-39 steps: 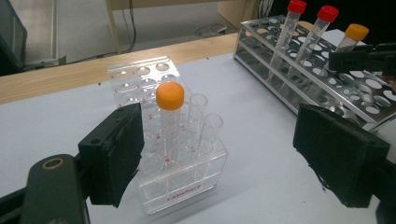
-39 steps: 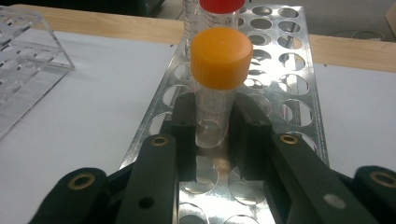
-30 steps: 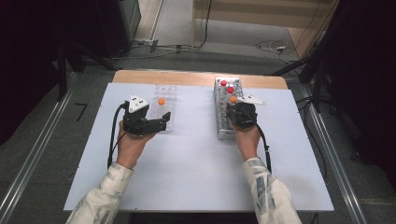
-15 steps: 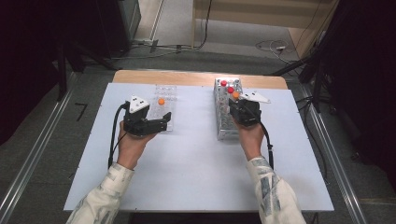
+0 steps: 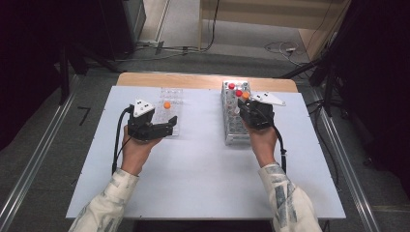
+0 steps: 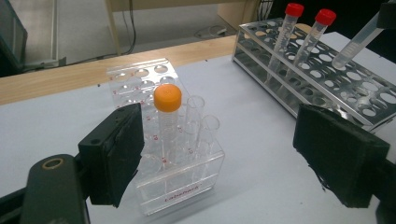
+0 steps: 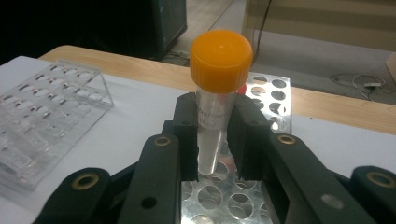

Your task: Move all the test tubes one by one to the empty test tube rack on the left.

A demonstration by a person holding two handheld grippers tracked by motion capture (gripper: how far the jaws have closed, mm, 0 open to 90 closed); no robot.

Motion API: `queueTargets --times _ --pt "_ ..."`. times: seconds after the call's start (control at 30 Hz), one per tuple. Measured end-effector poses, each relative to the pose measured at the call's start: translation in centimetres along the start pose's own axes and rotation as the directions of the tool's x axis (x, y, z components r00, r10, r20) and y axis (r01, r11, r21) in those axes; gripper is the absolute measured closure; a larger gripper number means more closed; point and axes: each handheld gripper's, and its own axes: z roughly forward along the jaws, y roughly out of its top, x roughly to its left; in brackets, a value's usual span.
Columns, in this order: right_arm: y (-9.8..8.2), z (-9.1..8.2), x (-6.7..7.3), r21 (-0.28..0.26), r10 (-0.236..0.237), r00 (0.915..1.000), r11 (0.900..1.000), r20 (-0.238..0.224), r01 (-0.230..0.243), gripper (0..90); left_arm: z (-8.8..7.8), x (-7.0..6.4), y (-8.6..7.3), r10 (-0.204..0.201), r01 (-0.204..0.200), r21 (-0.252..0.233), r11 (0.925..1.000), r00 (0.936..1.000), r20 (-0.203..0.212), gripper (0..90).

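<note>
Both forearms come in from the near edge of the white table, sleeves patterned, hands set well apart. The left gripper sits low at the near end of the clear plastic rack, jaws spread wide with nothing clamped (the rack's near corner stands between the pads). One orange-capped tube stands upright in that rack, with empty clear tubes beside it. On the right, the right gripper is held above the metal rack, jaws pinched tight on a second orange-capped tube, tip just over the holes. Farther back in the metal rack, two red-capped tubes lean in their slots.
</note>
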Motion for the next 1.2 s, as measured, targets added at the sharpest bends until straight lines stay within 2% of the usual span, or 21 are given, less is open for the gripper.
queueTargets --times 0.27,0.5,0.77,1.2 --pt "-0.1 -0.5 1.7 -0.003 -0.028 0.9978 1.000 -0.060 0.027 71.5 0.0 -0.1 0.0 -0.001 0.001 0.001 1.0000 1.0000 -0.001 17.3" --pt "-0.4 -0.7 3.8 -0.004 -0.044 0.9901 0.999 -0.133 0.044 71.5 0.0 0.0 0.0 -0.003 0.003 0.000 1.0000 1.0000 -0.008 16.4" --pt "-1.3 -0.2 6.5 0.021 -0.088 0.9766 0.995 -0.196 0.094 71.5 0.0 -0.2 -0.1 -0.014 0.014 0.006 0.9999 0.9999 0.002 13.3" --pt "-2.8 0.7 10.4 0.062 -0.141 0.9481 0.984 -0.285 0.165 71.5 0.0 -1.6 0.0 0.011 -0.011 0.002 0.9999 0.9987 0.050 14.2"
